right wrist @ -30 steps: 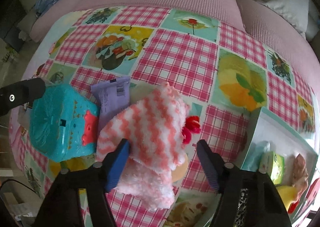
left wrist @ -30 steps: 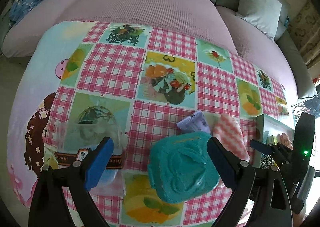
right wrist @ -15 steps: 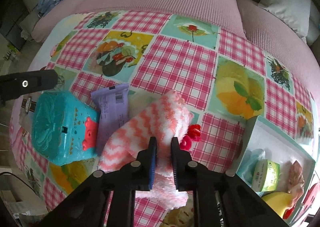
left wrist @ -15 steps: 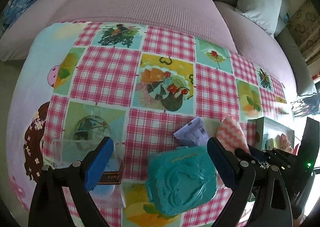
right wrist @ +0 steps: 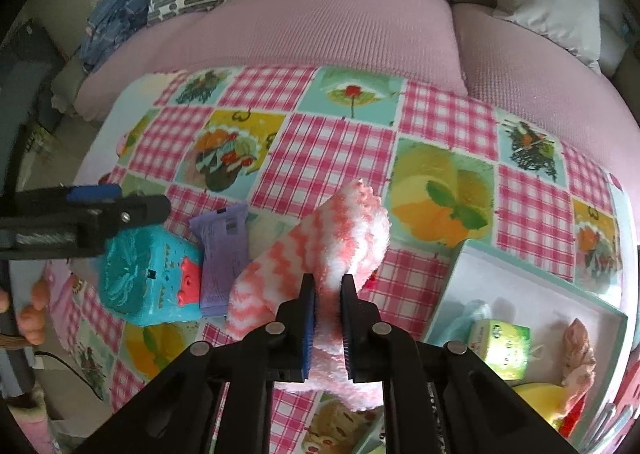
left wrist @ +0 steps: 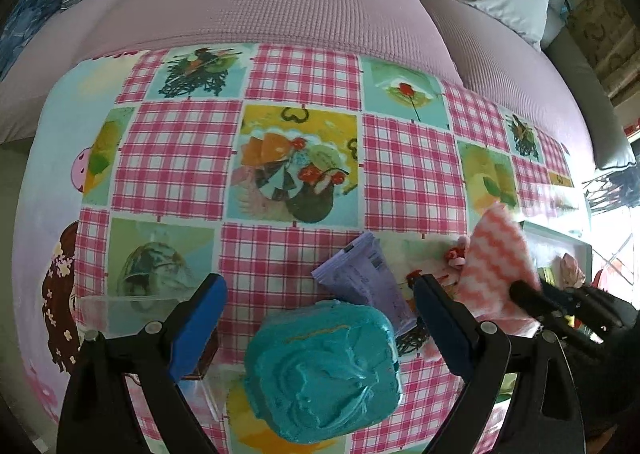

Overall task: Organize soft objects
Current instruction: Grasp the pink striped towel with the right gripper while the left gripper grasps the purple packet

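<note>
My right gripper is shut on a fluffy pink-and-white zigzag cloth and holds it lifted above the checked tablecloth; the cloth also shows in the left wrist view. My left gripper is open and empty, hovering over a teal soft case, which also shows in the right wrist view. A purple packet lies beside the case, also in the right wrist view.
A white tray with a teal rim at the right holds a green box, a pale blue cloth and other small items. A clear plastic container sits under the left finger. A pink sofa lies beyond the table.
My right gripper closed on the pink-and-white cloth and lifted it up off the table. My left gripper stayed open and drew back a little above the teal case.
</note>
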